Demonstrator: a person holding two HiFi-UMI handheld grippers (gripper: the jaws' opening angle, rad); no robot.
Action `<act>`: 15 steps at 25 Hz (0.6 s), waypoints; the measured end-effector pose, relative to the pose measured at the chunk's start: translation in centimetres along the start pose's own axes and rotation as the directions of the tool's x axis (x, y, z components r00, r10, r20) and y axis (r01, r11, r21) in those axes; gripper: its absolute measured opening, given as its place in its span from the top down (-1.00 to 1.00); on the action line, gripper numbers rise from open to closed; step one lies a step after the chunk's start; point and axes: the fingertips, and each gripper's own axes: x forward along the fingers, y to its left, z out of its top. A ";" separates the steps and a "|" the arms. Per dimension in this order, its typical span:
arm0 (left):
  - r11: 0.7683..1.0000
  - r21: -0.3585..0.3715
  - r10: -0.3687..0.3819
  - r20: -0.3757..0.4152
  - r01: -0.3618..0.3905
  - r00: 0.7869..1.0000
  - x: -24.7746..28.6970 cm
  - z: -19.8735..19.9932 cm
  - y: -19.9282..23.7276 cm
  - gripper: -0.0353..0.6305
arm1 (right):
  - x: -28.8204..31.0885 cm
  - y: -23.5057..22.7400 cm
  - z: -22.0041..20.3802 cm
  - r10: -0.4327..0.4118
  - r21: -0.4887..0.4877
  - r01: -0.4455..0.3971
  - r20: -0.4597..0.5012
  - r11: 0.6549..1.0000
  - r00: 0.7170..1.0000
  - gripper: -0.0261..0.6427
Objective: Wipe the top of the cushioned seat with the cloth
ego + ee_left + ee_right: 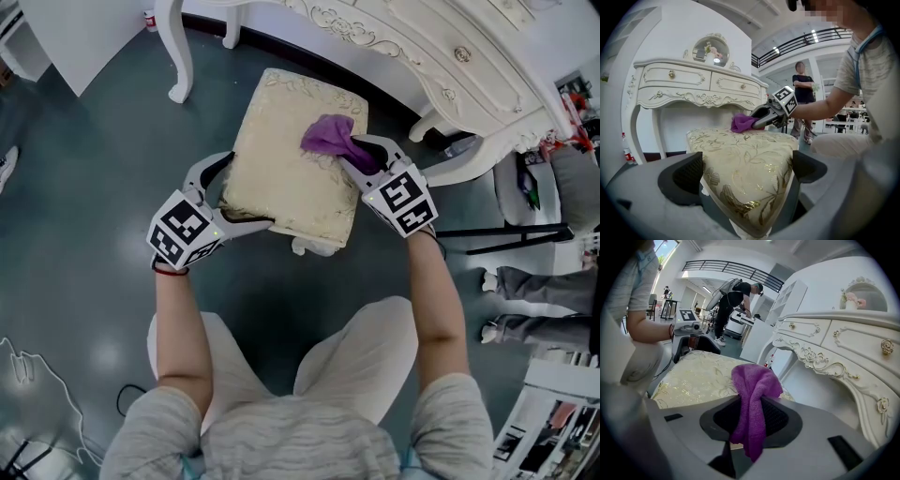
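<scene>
From up here I see the seat (281,169) in the middle of the frame on a glossy dark grey floor (75,169). It is a padded, near-square cushion with rounded corners, covered in cream brocade with a shiny gold leaf-and-flower weave. Its slightly longer axis runs from lower centre up toward the white carved desk (450,56) at the top right, leaning a little to the right. My left gripper (246,192) sits at the seat's lower-left corner. In the left gripper view (747,173) that corner of the seat (750,154) pokes between the fingers, which are spread wide with both dark ribbed pads against the cushion's sides. My right gripper (367,150) is at the seat's upper-right part, its fingers pressed together on the cloth (328,136), a purple terry rag that looks soft and nubbly. In the right gripper view (751,420) the cloth (752,380) is pinched about its middle, with a short tail hanging below the pads and a rounded bunch folded over above them. Seen from the head view, its long axis follows the gripper, from the fingers toward the upper left, and the bunched end rests on the brocade. The left gripper view shows the cloth (740,123) at the seat's far edge, under the desk (698,86) with its scrolled relief and small gold knobs.
</scene>
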 end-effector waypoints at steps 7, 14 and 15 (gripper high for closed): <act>1.000 0.000 -0.004 0.012 0.004 1.000 0.0 0.0 0.0 -0.88 | -1.2 1.7 0.2 0.004 0.012 -0.004 0.023 1.000 1.000 0.58; 1.000 0.001 -0.004 0.014 0.004 1.000 0.0 0.1 0.0 -0.88 | -1.7 2.5 0.3 0.007 0.008 -0.008 0.027 1.000 1.000 0.58; 1.000 0.001 -0.004 0.014 0.004 1.000 0.0 0.0 0.0 -0.88 | -1.7 2.6 0.3 0.007 0.007 -0.007 0.028 1.000 1.000 0.58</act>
